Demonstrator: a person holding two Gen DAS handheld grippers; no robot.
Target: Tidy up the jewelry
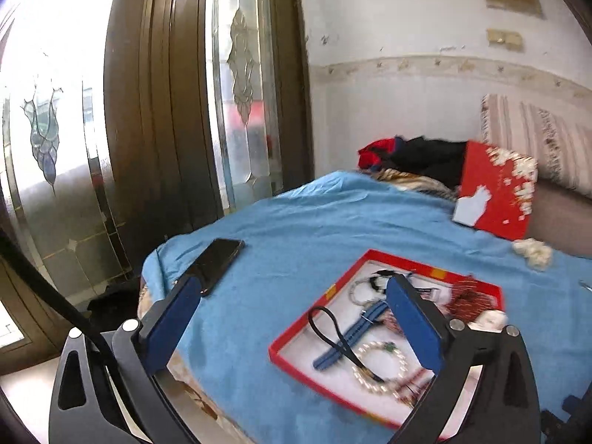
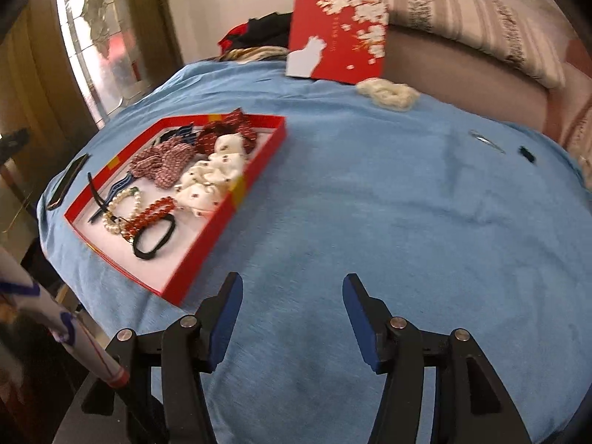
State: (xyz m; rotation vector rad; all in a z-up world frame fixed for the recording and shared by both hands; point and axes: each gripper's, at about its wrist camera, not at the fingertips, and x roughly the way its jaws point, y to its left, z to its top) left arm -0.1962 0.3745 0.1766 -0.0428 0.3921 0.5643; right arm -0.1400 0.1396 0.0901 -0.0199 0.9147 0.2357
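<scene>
The tray (image 2: 259, 155) is red with yellow patches and a white floor; the cloth (image 2: 370, 203) beneath is plain blue. The lid (image 2: 333, 37) is red with white blossoms. Scrunchies: red-and-white check (image 2: 166, 162), white with dark spots (image 2: 211, 181).

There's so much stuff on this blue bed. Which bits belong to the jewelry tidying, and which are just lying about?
Part of the job:
- red tray holding the pieces
- pearl bracelet
- red bead bracelet
- black hair tie
- scrunchies
- cream scrunchie, loose on the blue cover
- silver clip, loose on the blue cover
- red lid

Just lying about:
- phone
- striped pillow
- pile of clothes
</scene>
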